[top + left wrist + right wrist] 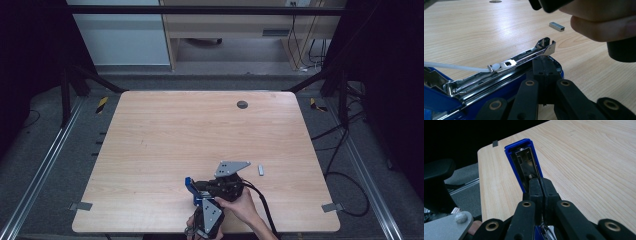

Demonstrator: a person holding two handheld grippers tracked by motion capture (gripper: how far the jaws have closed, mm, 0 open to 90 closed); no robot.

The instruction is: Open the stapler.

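A blue stapler (190, 186) lies opened near the table's front edge. In the left gripper view its metal staple rail (524, 58) lies bare, with a white pusher strip (454, 66) trailing left. My left gripper (545, 63) is shut on the blue base beside the rail's front end. In the high view my left gripper (202, 201) comes in from the bottom edge. My right gripper (540, 181) is shut on the stapler's raised blue lid (522, 157), whose metal-lined underside faces the camera. In the high view my right gripper (199, 186) reaches in from the right. A short staple strip (556, 26) lies apart on the wood.
The wooden table (175, 130) has a round grey cable grommet (242, 104) near its far edge. The staple strip (260, 169) sits just right of the grippers. A hand's fingers (599, 22) on the right gripper hang close above the stapler. Cables trail on the floor at the right.
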